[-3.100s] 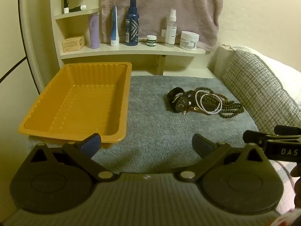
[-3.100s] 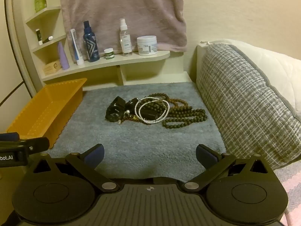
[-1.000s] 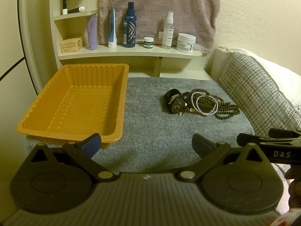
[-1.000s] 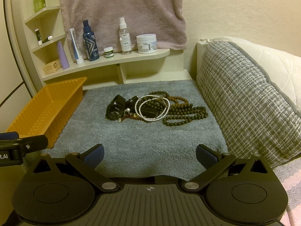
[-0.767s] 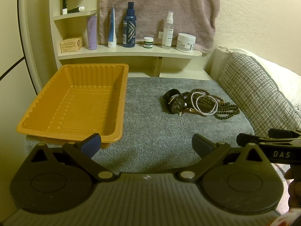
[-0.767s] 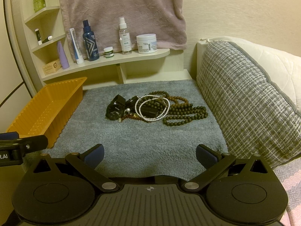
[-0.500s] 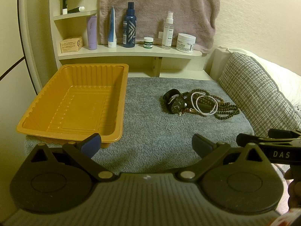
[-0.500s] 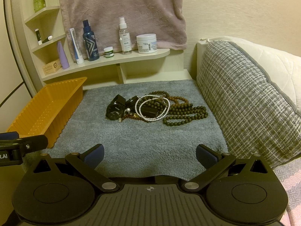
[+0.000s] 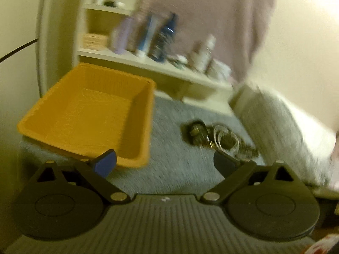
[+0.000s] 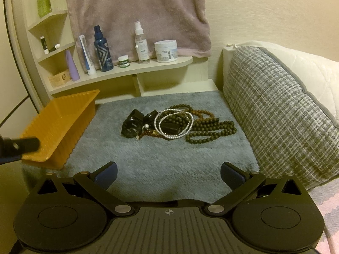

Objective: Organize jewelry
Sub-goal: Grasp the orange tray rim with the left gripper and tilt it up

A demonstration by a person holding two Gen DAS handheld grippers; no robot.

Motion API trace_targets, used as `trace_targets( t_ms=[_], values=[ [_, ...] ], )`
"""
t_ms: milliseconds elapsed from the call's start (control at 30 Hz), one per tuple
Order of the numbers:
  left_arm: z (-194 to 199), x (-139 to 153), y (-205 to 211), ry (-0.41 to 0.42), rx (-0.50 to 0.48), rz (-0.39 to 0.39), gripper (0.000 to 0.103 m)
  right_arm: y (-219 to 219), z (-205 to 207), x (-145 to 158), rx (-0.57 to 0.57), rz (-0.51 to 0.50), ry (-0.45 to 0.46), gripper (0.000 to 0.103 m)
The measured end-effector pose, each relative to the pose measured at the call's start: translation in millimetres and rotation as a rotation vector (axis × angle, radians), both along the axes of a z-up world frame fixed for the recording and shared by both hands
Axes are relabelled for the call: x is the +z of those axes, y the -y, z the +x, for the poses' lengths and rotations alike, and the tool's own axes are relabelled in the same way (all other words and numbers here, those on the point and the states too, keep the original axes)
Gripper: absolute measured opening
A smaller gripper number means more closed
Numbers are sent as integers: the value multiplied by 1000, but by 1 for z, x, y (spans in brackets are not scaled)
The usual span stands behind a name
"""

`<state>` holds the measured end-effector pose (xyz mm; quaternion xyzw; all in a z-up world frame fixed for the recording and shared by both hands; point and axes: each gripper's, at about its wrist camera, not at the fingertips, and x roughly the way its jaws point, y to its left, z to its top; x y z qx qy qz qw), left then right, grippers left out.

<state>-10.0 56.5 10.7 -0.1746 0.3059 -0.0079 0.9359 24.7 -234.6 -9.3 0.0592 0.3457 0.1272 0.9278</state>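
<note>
A jewelry pile lies on the grey mat (image 10: 161, 165): a black watch (image 10: 132, 126), a white pearl necklace (image 10: 173, 124) and dark wooden bead strands (image 10: 211, 131). The pile shows blurred in the left wrist view (image 9: 211, 136). An empty orange tray (image 9: 89, 114) sits on the mat's left side and shows in the right wrist view (image 10: 59, 122). My left gripper (image 9: 165, 164) is open and empty, near the tray's front corner. My right gripper (image 10: 168, 174) is open and empty, well short of the pile. The left gripper's side shows in the right wrist view (image 10: 19, 147).
A shelf (image 10: 127, 72) with bottles, a tube and jars runs behind the mat, under a hanging mauve towel (image 10: 137, 17). A grey woven cushion (image 10: 281, 110) borders the mat's right side. A wall is at the left.
The left gripper has swung quickly, its view now tilted and blurred, and it sits higher in the right wrist view. The right gripper and the jewelry have not moved.
</note>
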Motion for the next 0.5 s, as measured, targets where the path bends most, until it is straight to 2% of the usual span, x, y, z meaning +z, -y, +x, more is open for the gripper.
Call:
trace_targets(
  t_ms=[100, 233, 333, 500],
  values=[
    [-8, 4, -35, 76, 79, -58, 97, -5, 6, 3, 17, -4, 14, 103],
    [-15, 3, -81, 148, 200, -18, 97, -13, 18, 3, 38, -13, 18, 103],
    [-15, -2, -113, 155, 263, 8, 95, -22, 26, 1, 55, -22, 15, 103],
    [-6, -25, -157, 140, 297, -18, 88, -36, 36, -6, 77, -42, -4, 103]
  ],
)
